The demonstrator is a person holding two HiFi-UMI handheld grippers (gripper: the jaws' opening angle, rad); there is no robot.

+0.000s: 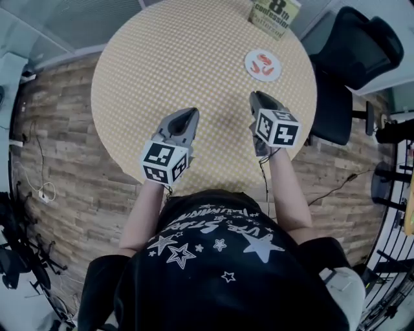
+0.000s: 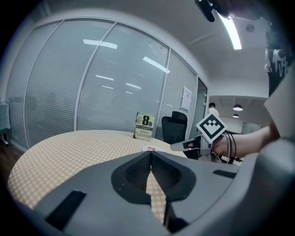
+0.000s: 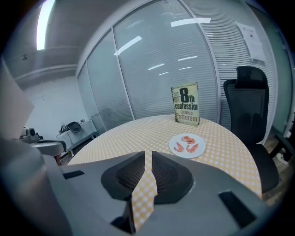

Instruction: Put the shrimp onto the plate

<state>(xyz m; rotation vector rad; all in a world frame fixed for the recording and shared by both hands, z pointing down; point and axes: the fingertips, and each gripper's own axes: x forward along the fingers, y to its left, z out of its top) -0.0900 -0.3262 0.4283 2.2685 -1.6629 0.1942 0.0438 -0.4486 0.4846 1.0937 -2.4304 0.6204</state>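
I look down on a round table (image 1: 187, 58) with a yellow checked cloth. Both tools are held low over its near part, in front of the person's black shirt with white stars (image 1: 213, 258).

The left gripper (image 1: 189, 116) hangs over the cloth on the left side. In its own view the two jaws meet at the tips and nothing is between them, so it is clenched and empty. Behind them I see only the checked cloth.

The right gripper (image 1: 259, 97) is held beside it, a little apart, and it points toward the far right of the table. In its own view the jaws are almost together. Only a thin slit of cloth shows between the tips, and they hold nothing.

The shrimp (image 3: 188, 138) lie on the plate (image 1: 264, 77). I count three pieces, orange-red, close to each other but not piled up. The plate is small, round and white. It sits on the far right part of the table, ahead of the right gripper and well apart from its tips.

Behind the plate, at the far edge of the table, a book (image 1: 275, 16) stands upright with its cover toward the person. A black office chair (image 1: 362, 45) stands just beside the table on the right. Under the table the floor (image 1: 58, 161) has a wood pattern.
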